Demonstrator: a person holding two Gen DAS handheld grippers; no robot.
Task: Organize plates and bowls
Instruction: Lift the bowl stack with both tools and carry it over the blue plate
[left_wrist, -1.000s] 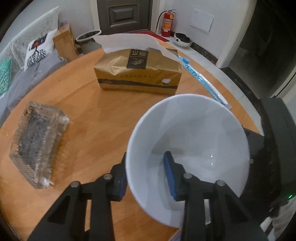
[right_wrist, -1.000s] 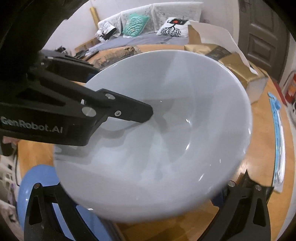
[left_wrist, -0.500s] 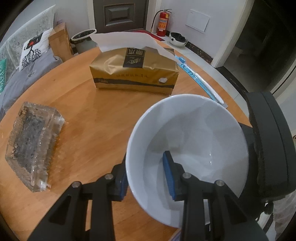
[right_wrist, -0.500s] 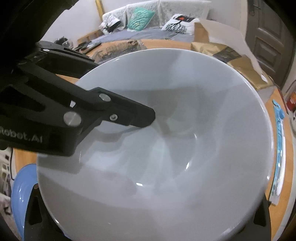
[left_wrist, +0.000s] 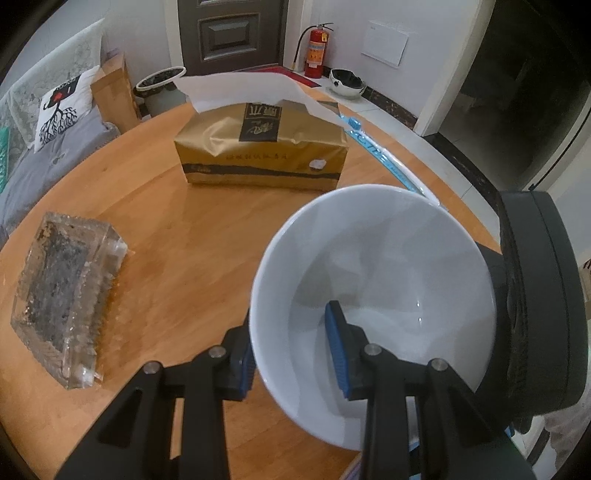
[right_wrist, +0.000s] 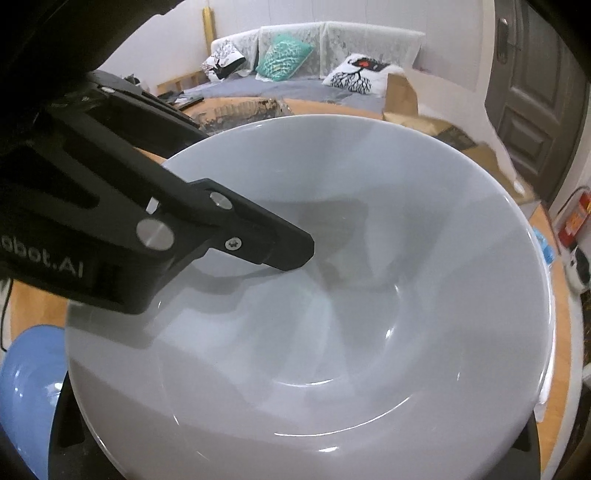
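Observation:
A white bowl (left_wrist: 380, 280) is held above the round wooden table (left_wrist: 155, 229). My left gripper (left_wrist: 291, 350) is shut on its near rim, one blue pad inside the bowl and one outside. In the right wrist view the same bowl (right_wrist: 332, 295) fills the frame, with the left gripper's black finger (right_wrist: 258, 240) reaching over its rim. My right gripper sits under the bowl; its fingers are mostly hidden, so its state is unclear. A blue bowl (right_wrist: 29, 373) shows at the lower left in the right wrist view.
A gold tissue pack (left_wrist: 262, 147) stands at the far side of the table. A clear glass block (left_wrist: 62, 291) lies at the left. A blue-packaged toothbrush (left_wrist: 384, 155) lies near the right edge. A sofa (right_wrist: 295, 70) stands beyond the table.
The bowl has risen and come closer to the right wrist camera, now filling more of its view. The left gripper keeps its hold on the rim.

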